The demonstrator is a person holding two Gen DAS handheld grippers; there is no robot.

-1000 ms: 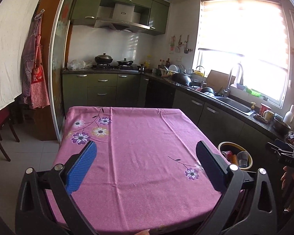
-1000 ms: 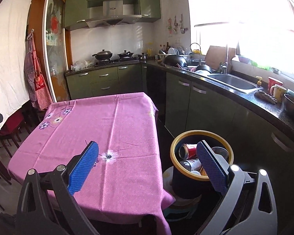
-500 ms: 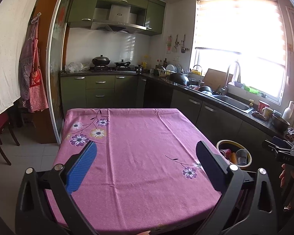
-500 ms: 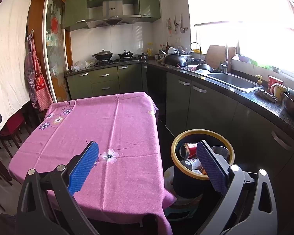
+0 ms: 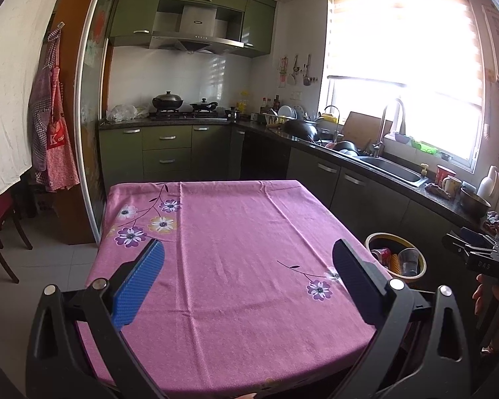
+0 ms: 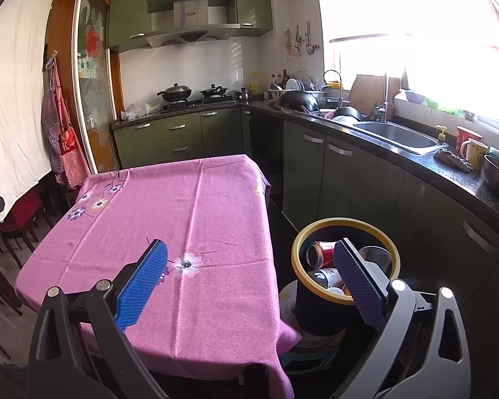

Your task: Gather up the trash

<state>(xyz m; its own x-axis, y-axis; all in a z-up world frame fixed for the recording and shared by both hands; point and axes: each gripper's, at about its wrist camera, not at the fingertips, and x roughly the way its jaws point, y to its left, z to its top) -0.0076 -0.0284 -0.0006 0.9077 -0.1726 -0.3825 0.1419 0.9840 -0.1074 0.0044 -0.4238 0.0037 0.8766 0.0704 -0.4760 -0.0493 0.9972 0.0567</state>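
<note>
A black trash bin with a yellow rim (image 6: 344,222) stands on the floor right of the table; it holds a red can (image 6: 319,253), another can (image 6: 326,276) and a clear plastic cup (image 6: 376,257). The same bin (image 5: 415,274) shows in the left wrist view past the table's right edge. My right gripper (image 6: 249,266) is open and empty, over the table's near right corner and the bin. My left gripper (image 5: 248,262) is open and empty above the near half of the pink flowered tablecloth (image 5: 236,232).
Green cabinets and a dark counter with a sink (image 6: 399,134), mugs and pots run along the right and back walls. Dark chairs (image 5: 3,232) stand left of the table. A hand holding the other gripper (image 5: 489,296) shows at the right edge.
The left wrist view has pulled back and tilted up a little, so the table looks slightly farther. The right gripper has barely shifted. Both stay open.
</note>
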